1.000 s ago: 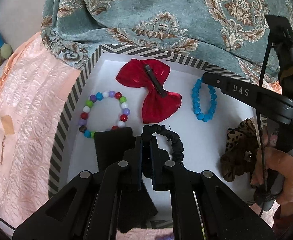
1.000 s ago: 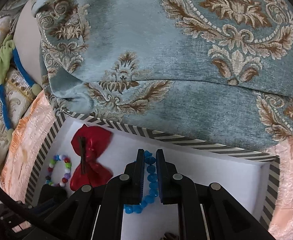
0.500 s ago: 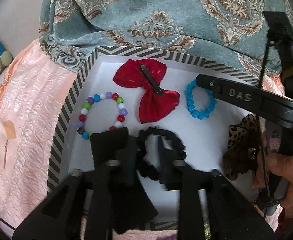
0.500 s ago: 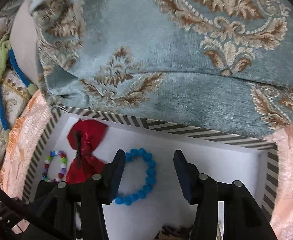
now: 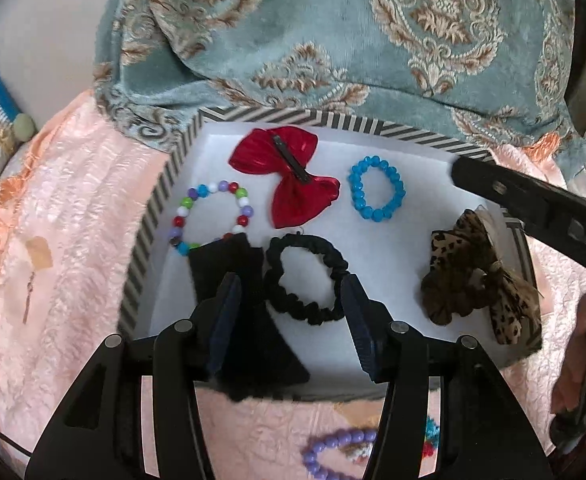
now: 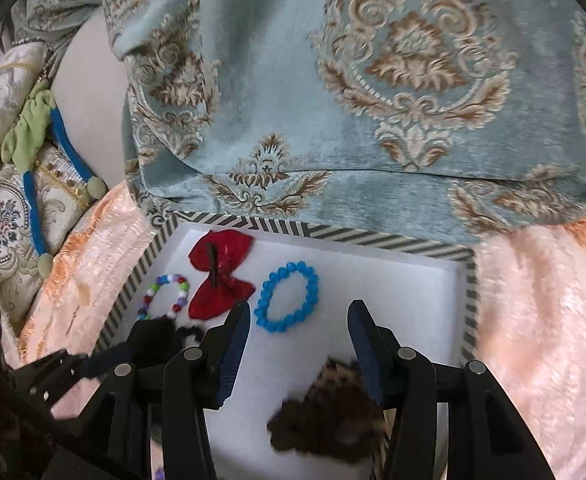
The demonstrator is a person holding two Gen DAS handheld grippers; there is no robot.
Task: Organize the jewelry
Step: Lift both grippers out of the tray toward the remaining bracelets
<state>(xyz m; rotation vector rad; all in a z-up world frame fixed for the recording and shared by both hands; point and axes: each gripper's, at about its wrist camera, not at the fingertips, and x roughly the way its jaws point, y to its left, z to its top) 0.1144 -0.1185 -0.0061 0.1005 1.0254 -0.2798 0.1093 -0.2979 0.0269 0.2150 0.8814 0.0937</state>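
A striped-rimmed white tray [image 5: 161,196] holds a red bow clip [image 5: 289,176], a blue bead bracelet [image 5: 377,188], a multicoloured bead bracelet [image 5: 213,216], a black scrunchie [image 5: 305,280], a black cloth piece [image 5: 229,268] and a leopard-print bow [image 5: 477,276]. My left gripper [image 5: 293,300] is open and empty, its jaws either side of the black scrunchie. My right gripper [image 6: 299,328] is open and empty, just near of the blue bracelet [image 6: 289,302], above the leopard bow [image 6: 329,416].
The tray [image 6: 469,280] rests on peach fabric [image 5: 65,240]. A teal patterned cushion [image 6: 353,100] lies behind it. A purple bead bracelet [image 5: 333,444] lies on the fabric in front of the tray. The right gripper's body [image 5: 533,208] crosses the left view's right side.
Both grippers opened: the left let go of the black scrunchie, the right let go of the blue bracelet. Both pulled back slightly toward me.
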